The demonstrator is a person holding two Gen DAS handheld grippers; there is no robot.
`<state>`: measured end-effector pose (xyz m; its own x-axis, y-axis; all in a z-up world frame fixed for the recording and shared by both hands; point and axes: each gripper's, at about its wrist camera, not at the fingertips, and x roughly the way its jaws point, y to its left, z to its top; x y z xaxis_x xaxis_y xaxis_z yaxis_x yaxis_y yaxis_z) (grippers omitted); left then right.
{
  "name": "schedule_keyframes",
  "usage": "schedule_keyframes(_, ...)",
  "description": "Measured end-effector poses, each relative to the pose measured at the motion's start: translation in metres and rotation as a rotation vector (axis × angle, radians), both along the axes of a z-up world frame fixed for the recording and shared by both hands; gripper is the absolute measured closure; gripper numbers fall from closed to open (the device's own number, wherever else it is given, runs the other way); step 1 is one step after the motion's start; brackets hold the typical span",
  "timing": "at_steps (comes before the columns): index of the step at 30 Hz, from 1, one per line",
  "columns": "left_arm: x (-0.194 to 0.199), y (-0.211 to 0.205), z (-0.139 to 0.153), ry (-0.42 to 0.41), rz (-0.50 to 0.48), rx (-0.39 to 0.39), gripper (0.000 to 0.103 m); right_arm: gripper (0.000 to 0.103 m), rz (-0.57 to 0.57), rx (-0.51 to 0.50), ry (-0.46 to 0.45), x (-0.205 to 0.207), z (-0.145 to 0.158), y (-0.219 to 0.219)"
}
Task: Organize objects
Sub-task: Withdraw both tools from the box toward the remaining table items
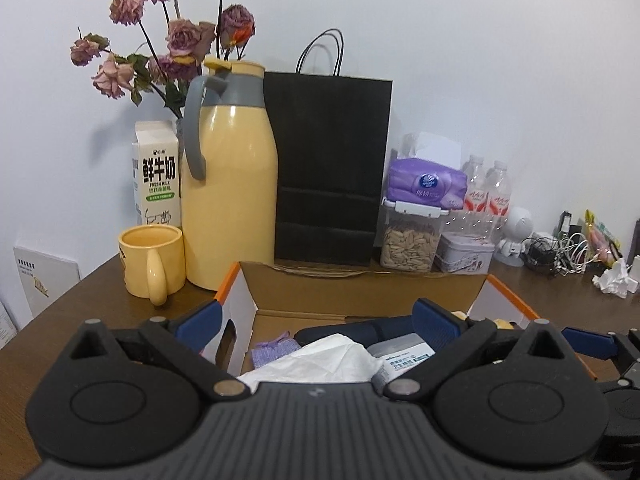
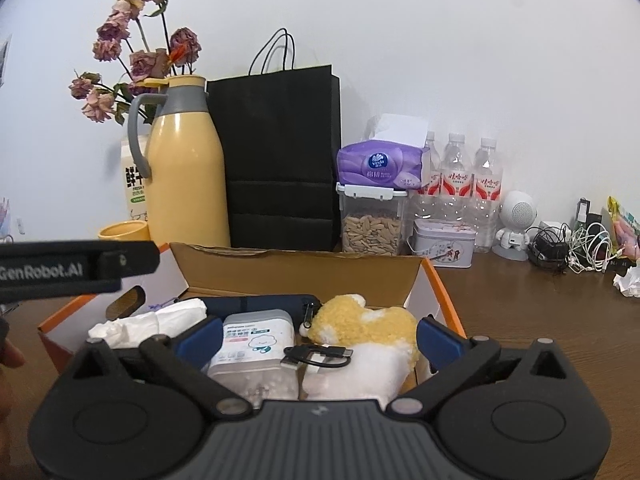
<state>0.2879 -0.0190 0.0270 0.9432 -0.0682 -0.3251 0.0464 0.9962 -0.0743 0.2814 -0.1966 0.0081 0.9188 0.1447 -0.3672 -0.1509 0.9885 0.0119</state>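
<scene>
An open cardboard box [image 2: 304, 272] with orange edges stands on the brown table; it also shows in the left wrist view [image 1: 360, 292]. Inside lie a white tissue [image 2: 152, 320], a clear cotton-swab box [image 2: 256, 344], a yellow and white plush toy [image 2: 364, 332], a short black cable [image 2: 316, 356] and a dark blue pouch [image 2: 256, 304]. My right gripper [image 2: 316, 340] is open and empty above the box's near side. My left gripper [image 1: 316, 320] is open and empty over the tissue [image 1: 320, 360] and a small purple sachet [image 1: 276, 350].
Behind the box stand a yellow mug [image 1: 152, 260], a yellow thermos jug [image 1: 232, 176], a milk carton [image 1: 156, 172], dried roses, a black paper bag [image 1: 328, 168], a seed jar [image 2: 372, 228], purple tissues [image 2: 380, 164], a tin [image 2: 444, 244], water bottles, and cables [image 2: 568, 248].
</scene>
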Motion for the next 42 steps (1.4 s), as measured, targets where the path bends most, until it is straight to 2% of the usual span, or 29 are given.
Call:
schedule_keyframes(7,-0.029,0.004,0.006,-0.008,-0.024,0.047,0.000,0.000,0.039,0.002,-0.056,-0.029,0.010,-0.001)
schedule_keyframes(11,-0.044,0.015,0.007,0.028,-0.021,0.030,0.000,0.000,0.076,-0.005,-0.055,-0.047,0.013,0.000)
schedule_keyframes(14,-0.051,0.025,0.003,0.074,-0.009,0.025,0.000,0.000,0.110,-0.018,-0.034,-0.057,0.012,0.003)
schedule_keyframes(23,-0.072,0.047,-0.027,0.211,0.012,0.086,0.000,0.000,0.186,-0.033,0.063,-0.078,-0.006,0.012)
schedule_keyframes(29,-0.089,0.057,-0.037,0.245,-0.012,0.085,0.000,0.000,0.202,-0.043,0.131,-0.082,-0.019,0.020)
schedule_keyframes(38,-0.090,0.068,-0.061,0.318,-0.027,0.058,0.000,0.000,0.219,-0.059,0.225,-0.076,-0.037,0.035)
schedule_keyframes(42,-0.093,0.069,-0.061,0.305,-0.052,0.043,0.000,0.000,0.200,-0.064,0.252,-0.070,-0.042,0.037)
